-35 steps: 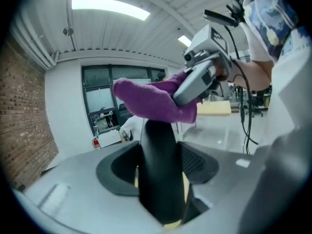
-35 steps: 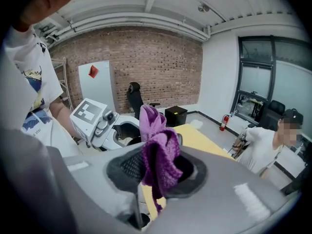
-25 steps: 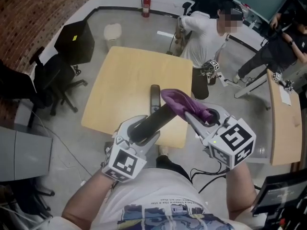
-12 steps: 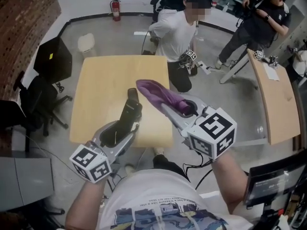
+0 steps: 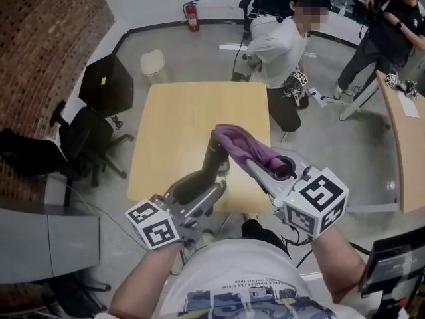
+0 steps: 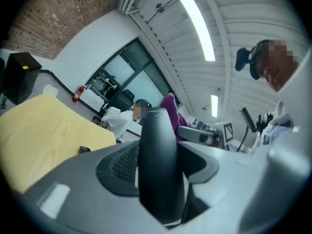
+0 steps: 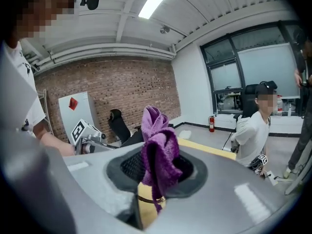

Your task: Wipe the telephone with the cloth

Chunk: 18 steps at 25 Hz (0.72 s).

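Wiping looks under way but early, judging only by how things sit. The left hand-held gripper [image 5: 207, 190] is clamped on the near end of the telephone [image 5: 211, 165], a black handset. Its own view shows the dark body filling the gap with a jaw hard against each side. The handset is held up off the tabletop [image 5: 172, 118], above its near edge, and touches nothing below. The right hand-held gripper [image 5: 260, 168] pinches the purple cloth [image 5: 244, 145] in a bunched fold. The free end of that fold drapes over the far tip of the handset and appears to rest on it. Done so far: both items picked up and brought together, cloth on the far end. Left to do, as I judge it: the middle of the shaft toward the left jaws. The stretch inside that grip also remains (the cloth cannot reach it unless the hold shifts). No view shows how clean any surface is. Orientation: the handset's long axis runs straight out along the left jaws and away from the person toward the far side of the tabletop. From the head view it leans a little right. The free end points away, and the gripped end sits nearest the person's body.
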Motion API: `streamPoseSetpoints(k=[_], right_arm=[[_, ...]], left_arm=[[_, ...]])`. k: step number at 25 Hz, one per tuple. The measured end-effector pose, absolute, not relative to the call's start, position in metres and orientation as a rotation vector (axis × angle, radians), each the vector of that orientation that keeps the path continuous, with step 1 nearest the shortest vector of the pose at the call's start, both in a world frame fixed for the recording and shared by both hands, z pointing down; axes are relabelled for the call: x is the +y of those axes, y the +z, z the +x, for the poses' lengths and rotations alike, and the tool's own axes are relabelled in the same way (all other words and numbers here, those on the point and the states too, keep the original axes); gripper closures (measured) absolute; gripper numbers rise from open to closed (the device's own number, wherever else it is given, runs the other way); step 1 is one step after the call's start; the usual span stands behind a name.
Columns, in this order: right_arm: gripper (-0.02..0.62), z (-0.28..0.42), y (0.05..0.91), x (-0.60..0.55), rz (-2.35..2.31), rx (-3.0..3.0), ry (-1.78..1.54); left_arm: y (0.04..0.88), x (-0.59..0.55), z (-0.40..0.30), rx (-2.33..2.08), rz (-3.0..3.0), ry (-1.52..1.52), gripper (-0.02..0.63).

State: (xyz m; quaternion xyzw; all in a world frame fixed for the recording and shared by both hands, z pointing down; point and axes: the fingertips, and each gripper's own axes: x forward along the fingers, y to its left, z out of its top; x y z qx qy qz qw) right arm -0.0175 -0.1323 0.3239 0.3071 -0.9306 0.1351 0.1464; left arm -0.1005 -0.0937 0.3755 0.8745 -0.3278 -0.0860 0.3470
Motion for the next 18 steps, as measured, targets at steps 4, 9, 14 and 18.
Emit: streamPoseSetpoints(k=[4,9,14,18], right_arm=[[0.509,-0.028,0.333,-0.127,0.826,-2.678,0.39],[0.509,-0.038,0.342,-0.118,0.727,-2.67,0.375],[0.509,-0.048,0.352,-0.106,0.617,-2.639,0.318],[0.509,-0.048,0.364,-0.093,0.572,-2.651,0.369]], left_arm=[[0.378,-0.101,-0.103,-0.861,2.256,-0.224,0.35],[0.378,-0.115,-0.105,-0.879,2.218,-0.231,0.35],[0.38,-0.126,-0.11,-0.89,2.193,-0.243,0.35],[0.382,-0.131,-0.108,-0.906,2.183,-0.254,0.35]])
